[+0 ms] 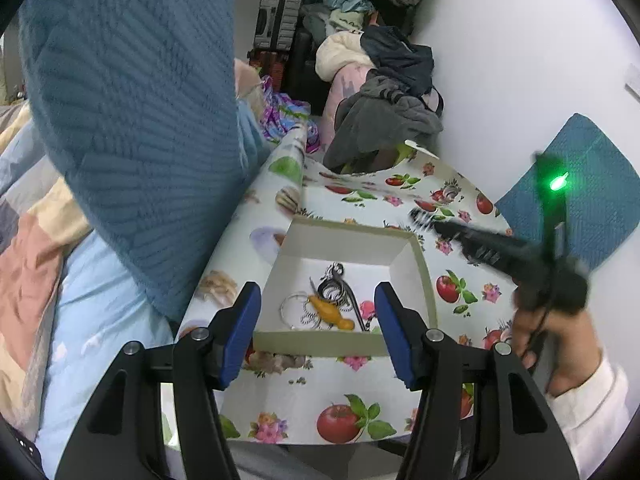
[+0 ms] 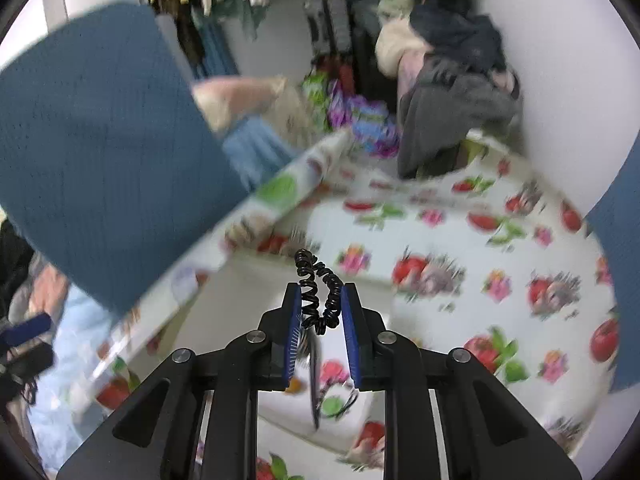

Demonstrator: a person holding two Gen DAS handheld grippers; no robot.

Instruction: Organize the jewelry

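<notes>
Right claw point(image 2: 320, 312) pinching coiled black hair tie point(image 2: 320, 292), left claw point(image 1: 316, 330) spread over white cardboard box point(image 1: 400, 248)

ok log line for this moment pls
left gripper: open over box | right gripper: shut on black coil hair tie | in box: keyrings, orange charm

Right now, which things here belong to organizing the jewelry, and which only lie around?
Job:
- white box
- orange charm and key rings inside it
- black spiral hair tie in the right tongs

Lying about:
- blue pillow
- clothes pile
- suitcase
</notes>
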